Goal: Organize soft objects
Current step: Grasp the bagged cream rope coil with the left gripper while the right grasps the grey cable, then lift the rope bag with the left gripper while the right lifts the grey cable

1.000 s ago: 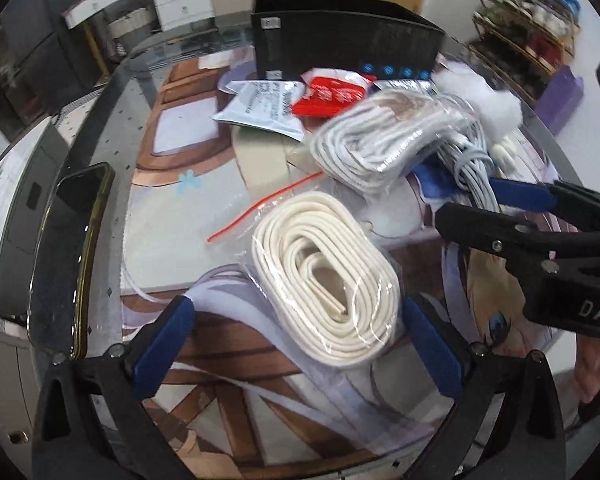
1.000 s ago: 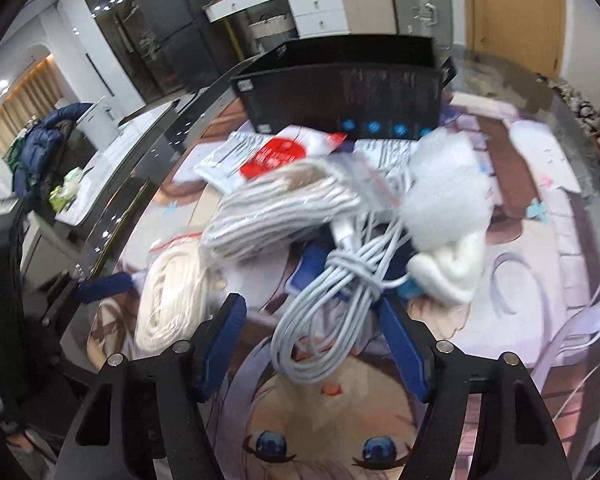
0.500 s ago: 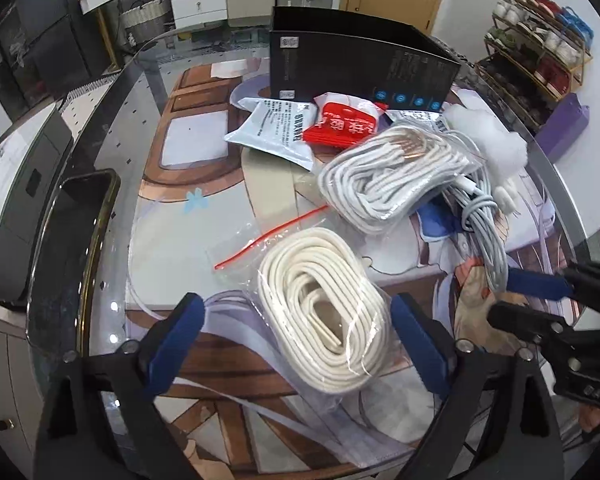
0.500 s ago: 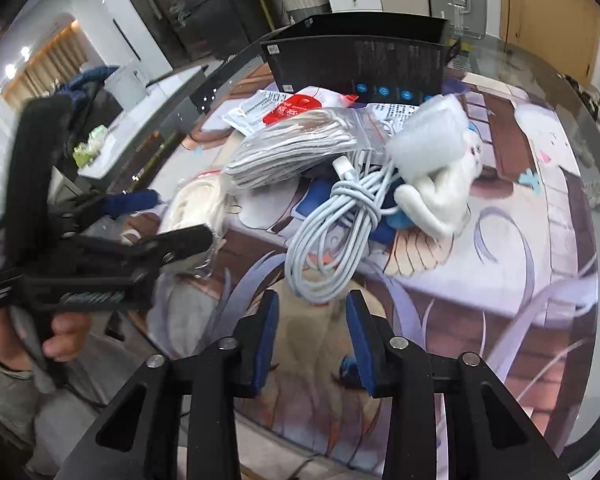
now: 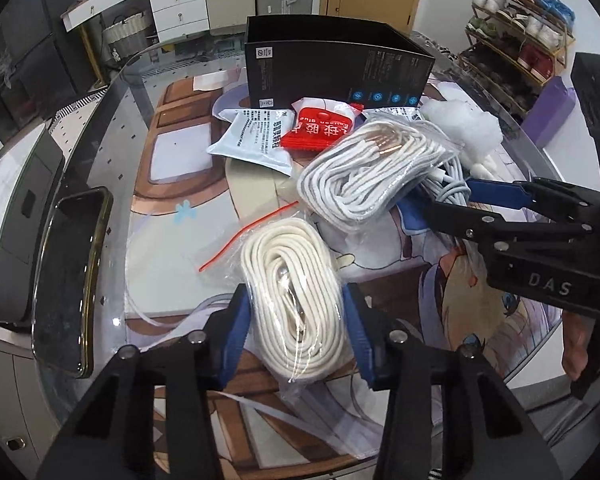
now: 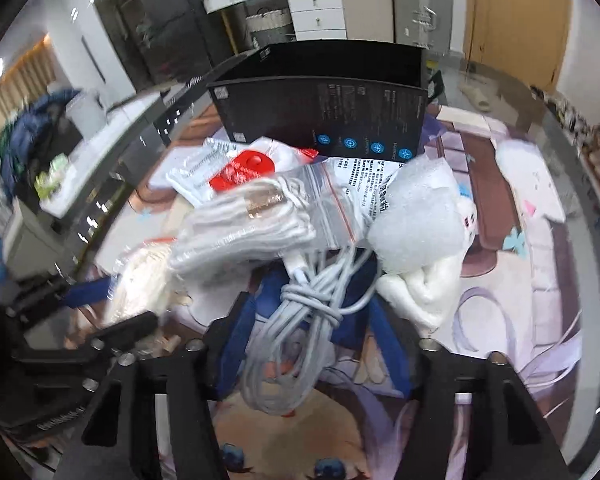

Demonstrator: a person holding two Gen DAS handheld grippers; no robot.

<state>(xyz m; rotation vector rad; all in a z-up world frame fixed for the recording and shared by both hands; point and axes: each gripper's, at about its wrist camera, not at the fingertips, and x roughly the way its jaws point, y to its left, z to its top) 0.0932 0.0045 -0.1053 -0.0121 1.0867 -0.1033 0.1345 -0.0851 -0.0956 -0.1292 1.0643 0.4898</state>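
A clear bag of coiled cream cord (image 5: 296, 292) lies on the printed mat. My left gripper (image 5: 296, 320) has both blue pads pressed on the bag's sides, so it is shut on it. A bag of white cables (image 5: 364, 172) lies behind it. A loose grey cable bundle (image 6: 300, 320) lies between the fingers of my right gripper (image 6: 312, 332), which stands open around it without squeezing. The right gripper also shows in the left wrist view (image 5: 460, 200). White stuffing (image 6: 416, 220) and a white cloth roll (image 6: 420, 292) lie right of the cable.
An open black box (image 5: 336, 68) stands at the back of the table. A red packet (image 5: 320, 128) and a white printed pouch (image 5: 256, 140) lie before it. A phone (image 5: 72, 276) lies at the left edge of the glass table. A shoe rack (image 5: 516, 28) stands at the far right.
My left gripper closed from wide open onto the cream cord bag. My right gripper narrowed half a second ago, then opened and moved forward around the grey cable bundle.
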